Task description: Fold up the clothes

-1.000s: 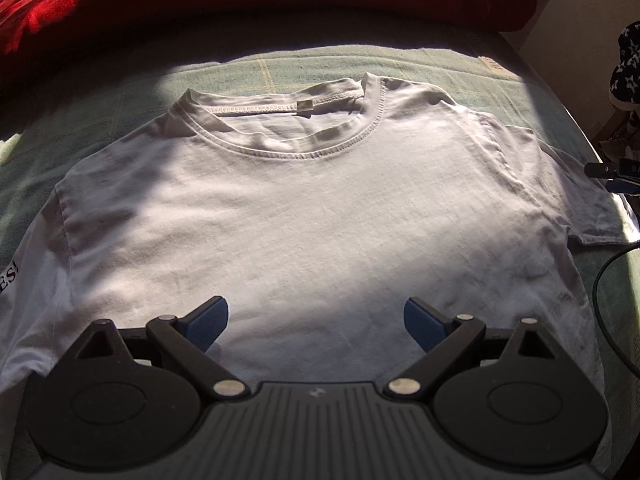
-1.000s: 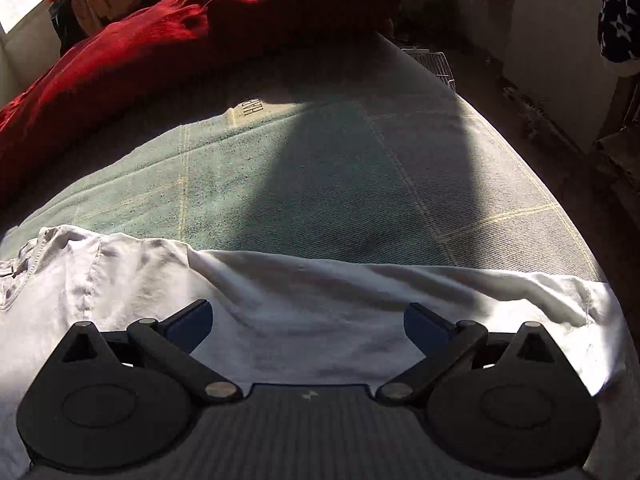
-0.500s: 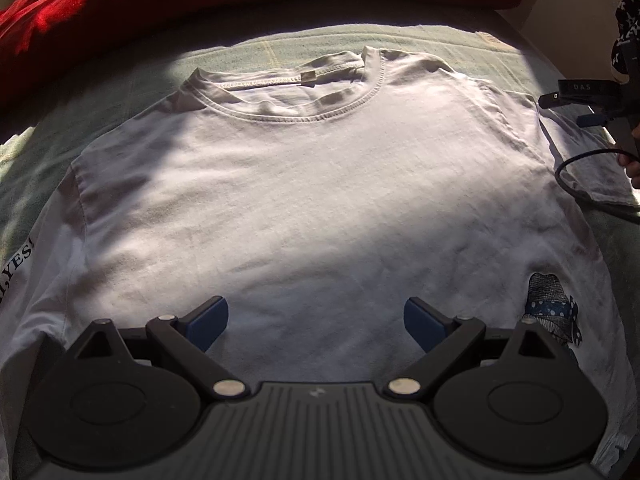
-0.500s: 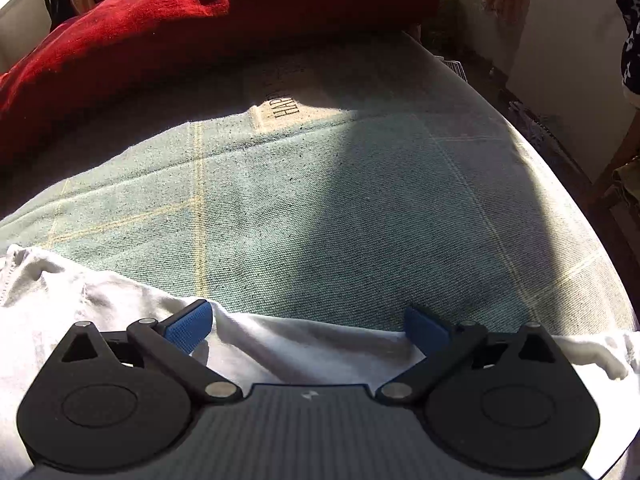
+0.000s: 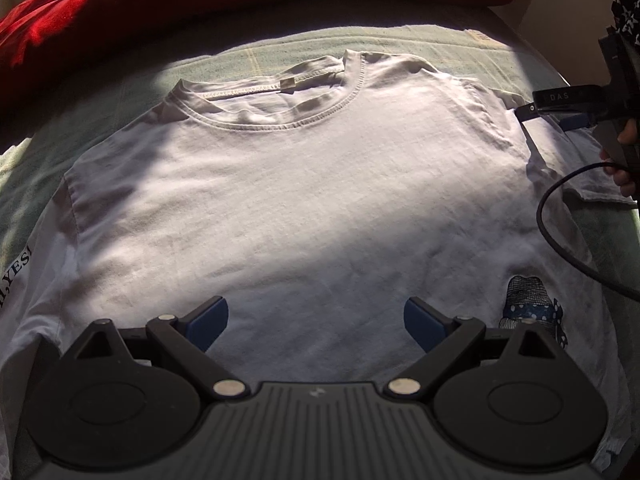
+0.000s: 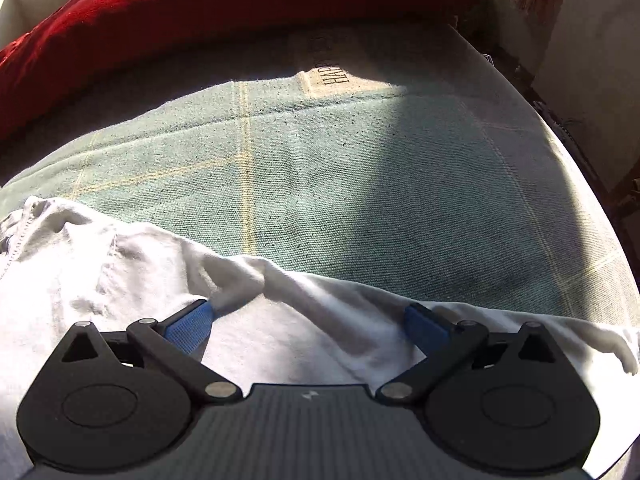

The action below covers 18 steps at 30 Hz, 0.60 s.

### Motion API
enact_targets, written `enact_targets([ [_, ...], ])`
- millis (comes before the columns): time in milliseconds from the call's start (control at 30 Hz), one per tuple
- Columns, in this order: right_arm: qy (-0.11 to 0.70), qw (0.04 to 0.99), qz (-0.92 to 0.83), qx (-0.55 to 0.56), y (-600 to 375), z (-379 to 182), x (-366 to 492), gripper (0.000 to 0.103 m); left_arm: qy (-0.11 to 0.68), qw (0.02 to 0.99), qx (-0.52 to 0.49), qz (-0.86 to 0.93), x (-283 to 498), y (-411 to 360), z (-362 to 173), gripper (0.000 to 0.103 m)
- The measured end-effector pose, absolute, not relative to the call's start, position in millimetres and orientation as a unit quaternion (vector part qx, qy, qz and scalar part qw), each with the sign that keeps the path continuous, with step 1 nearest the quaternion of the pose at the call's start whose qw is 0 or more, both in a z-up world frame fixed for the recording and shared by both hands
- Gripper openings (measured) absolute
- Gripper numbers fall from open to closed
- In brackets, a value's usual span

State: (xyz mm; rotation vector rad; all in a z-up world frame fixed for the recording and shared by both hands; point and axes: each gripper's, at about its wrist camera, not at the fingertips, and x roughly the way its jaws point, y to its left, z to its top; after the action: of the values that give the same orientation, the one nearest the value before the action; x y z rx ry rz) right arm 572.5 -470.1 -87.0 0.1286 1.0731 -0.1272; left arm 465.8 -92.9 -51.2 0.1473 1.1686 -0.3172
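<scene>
T-shirt (image 5: pixel 312 200) is lying flat on a green bedspread (image 6: pixel 360 184), apparently a bed; both hand-held grippers, left (image 5: pixel 316 318) and right (image 6: pixel 308 320), are gaping wide.

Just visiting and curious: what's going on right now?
Left gripper open above white T-shirt. Right gripper open at its sleeve. Shirt flat, unfolded. Black cable across shirt's edge.

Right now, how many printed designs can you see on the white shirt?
2. Black lettering runs along the sleeve at the left edge, partly cut off. A small blue figure sits near the lower right hem. Others may be hidden underneath.
</scene>
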Motion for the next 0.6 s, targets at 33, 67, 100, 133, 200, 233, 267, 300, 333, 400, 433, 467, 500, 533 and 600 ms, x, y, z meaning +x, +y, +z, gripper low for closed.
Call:
enact_targets([
  [33, 0.507, 0.858, -0.065, 0.059, -472, -88, 577, 0.103, 0.550, 0.819, 0.071, -0.149, 465, -94, -52, 0.094],
  [67, 0.500, 0.861, -0.067, 0.062, -475, -86, 580, 0.103, 0.549, 0.819, 0.073, -0.151, 464, -96, -51, 0.094],
  [100, 0.493, 0.865, -0.064, 0.071, -478, -80, 580, 0.103, 0.547, 0.820, 0.074, -0.152, 464, -96, -50, 0.094],
  [133, 0.486, 0.868, -0.061, 0.080, -482, -74, 579, 0.103, 0.545, 0.821, 0.075, -0.153, 463, -97, -49, 0.094],
  [200, 0.470, 0.876, -0.051, 0.096, -488, -62, 576, 0.103, 0.544, 0.822, 0.075, -0.151, 463, -95, -48, 0.094],
  [233, 0.461, 0.881, -0.035, 0.101, -488, -55, 569, 0.103, 0.544, 0.822, 0.075, -0.150, 463, -94, -48, 0.094],
  [267, 0.455, 0.885, -0.019, 0.099, -486, -50, 560, 0.103, 0.544, 0.823, 0.075, -0.149, 463, -93, -48, 0.094],
  [300, 0.451, 0.888, -0.003, 0.092, -483, -45, 551, 0.103, 0.544, 0.823, 0.074, -0.147, 463, -91, -48, 0.094],
  [333, 0.450, 0.890, 0.012, 0.077, -477, -43, 541, 0.103, 0.545, 0.823, 0.071, -0.142, 462, -89, -49, 0.094],
  [400, 0.453, 0.889, 0.021, 0.059, -472, -46, 526, 0.103, 0.547, 0.822, 0.070, -0.142, 461, -88, -50, 0.094],
  [433, 0.456, 0.888, 0.021, 0.053, -470, -48, 520, 0.103, 0.548, 0.821, 0.070, -0.142, 460, -88, -51, 0.094],
  [467, 0.460, 0.887, 0.020, 0.048, -469, -51, 513, 0.103, 0.549, 0.821, 0.069, -0.142, 459, -87, -51, 0.094],
  [500, 0.463, 0.885, 0.019, 0.042, -468, -53, 507, 0.103, 0.550, 0.820, 0.068, -0.142, 458, -87, -51, 0.094],
  [533, 0.466, 0.884, 0.019, 0.036, -466, -56, 500, 0.103, 0.551, 0.820, 0.068, -0.142, 457, -86, -52, 0.094],
  [600, 0.472, 0.881, 0.017, 0.025, -463, -61, 487, 0.103, 0.549, 0.820, 0.076, -0.144, 454, -86, -51, 0.094],
])
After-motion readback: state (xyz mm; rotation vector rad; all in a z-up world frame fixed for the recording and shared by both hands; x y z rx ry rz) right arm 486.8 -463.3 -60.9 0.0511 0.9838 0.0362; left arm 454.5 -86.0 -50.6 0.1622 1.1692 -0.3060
